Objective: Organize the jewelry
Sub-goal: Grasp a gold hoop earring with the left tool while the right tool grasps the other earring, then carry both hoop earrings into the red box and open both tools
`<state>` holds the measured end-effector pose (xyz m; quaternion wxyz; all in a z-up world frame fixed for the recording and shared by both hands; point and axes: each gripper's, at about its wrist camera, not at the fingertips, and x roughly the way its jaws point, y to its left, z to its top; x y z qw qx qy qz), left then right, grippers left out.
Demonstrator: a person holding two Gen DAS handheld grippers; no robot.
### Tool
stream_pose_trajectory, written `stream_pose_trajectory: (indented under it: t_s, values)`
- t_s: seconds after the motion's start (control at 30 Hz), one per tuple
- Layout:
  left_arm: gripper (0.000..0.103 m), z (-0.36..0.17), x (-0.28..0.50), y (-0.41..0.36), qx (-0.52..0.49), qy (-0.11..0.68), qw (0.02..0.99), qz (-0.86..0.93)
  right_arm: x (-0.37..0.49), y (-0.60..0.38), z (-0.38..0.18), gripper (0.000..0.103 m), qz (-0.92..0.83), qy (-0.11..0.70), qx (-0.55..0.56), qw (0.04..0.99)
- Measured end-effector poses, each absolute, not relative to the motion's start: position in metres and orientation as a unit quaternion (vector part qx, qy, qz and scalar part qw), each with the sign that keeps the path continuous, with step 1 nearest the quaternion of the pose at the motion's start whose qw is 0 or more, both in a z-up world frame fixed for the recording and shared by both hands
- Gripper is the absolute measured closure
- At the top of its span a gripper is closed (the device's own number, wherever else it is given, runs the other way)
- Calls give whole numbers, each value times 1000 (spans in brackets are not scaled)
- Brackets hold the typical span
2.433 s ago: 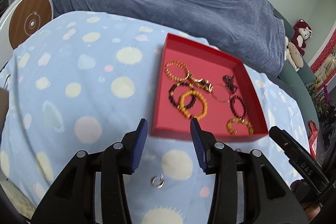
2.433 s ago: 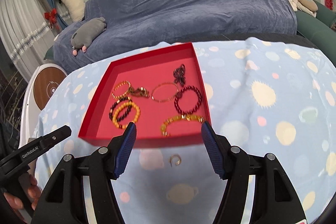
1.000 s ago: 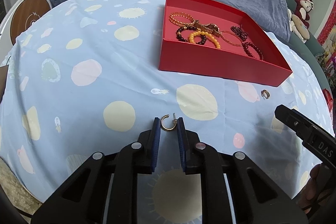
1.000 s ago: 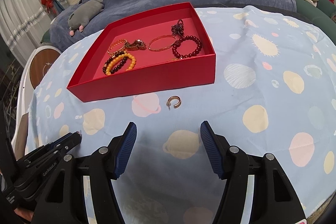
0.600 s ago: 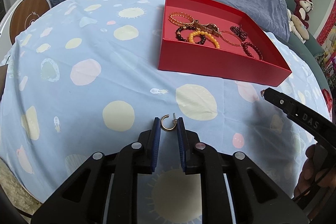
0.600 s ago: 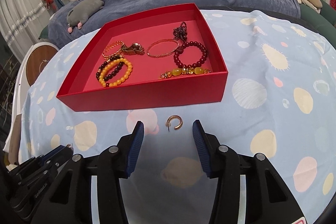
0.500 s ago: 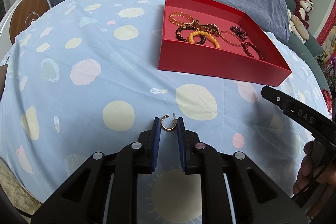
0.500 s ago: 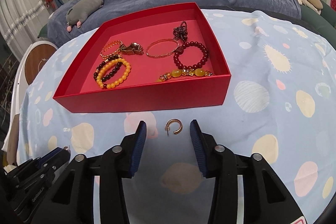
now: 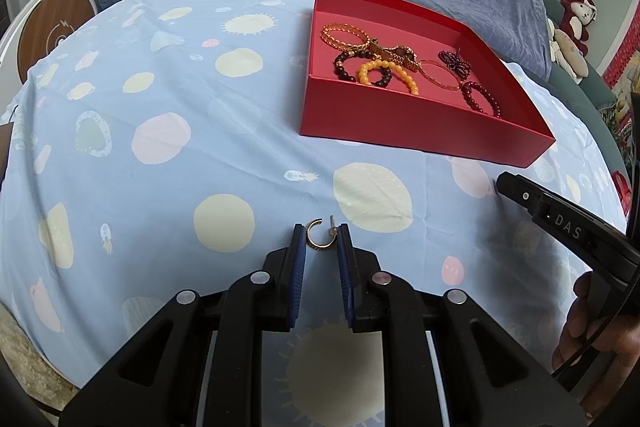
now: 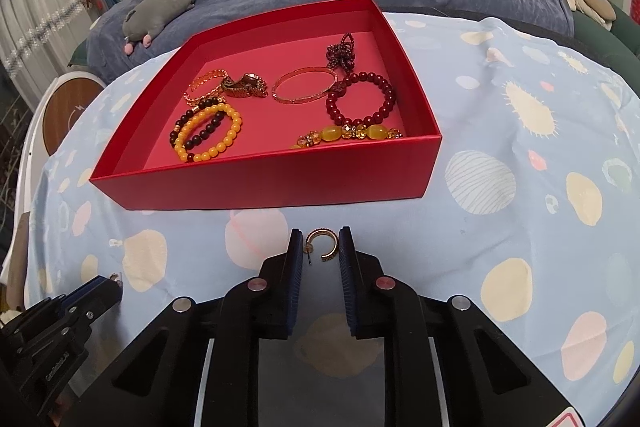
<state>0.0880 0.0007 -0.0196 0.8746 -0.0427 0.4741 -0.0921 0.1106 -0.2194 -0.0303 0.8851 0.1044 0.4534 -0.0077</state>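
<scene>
From my left wrist view, the red box's (image 9: 420,123) near wall hides part of the dark red bead bracelet (image 9: 480,101). My right gripper (image 9: 560,223) is cut off by the frame edge there, its fingertips unseen. From my right wrist view, the near wall conceals the lower amber bead bracelet (image 10: 348,135).

Bracelets (image 10: 208,133) lie in the box (image 10: 272,183) on the tablecloth (image 10: 520,227); one earring (image 10: 323,244) lies before it.
</scene>
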Motion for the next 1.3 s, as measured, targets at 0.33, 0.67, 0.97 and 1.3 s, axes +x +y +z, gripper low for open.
stream_pose_trajectory:
  t_s: [0.33, 0.67, 0.97, 1.3]
  values:
    - [87, -6, 88, -4, -49, 468, 877, -98, 78, -219, -13, 86, 3, 439, 141, 887]
    - [87, 35, 98, -18, -57, 440, 888, -120, 70, -216, 23, 86, 19, 404, 152, 902]
    - [87, 72, 135, -36, -61, 406, 902, -134, 99, -218, 57, 86, 29, 368, 140, 919]
    - [87, 66, 183, -51, -57, 413, 899, -130, 152, -212, 50, 86, 30, 375, 121, 919]
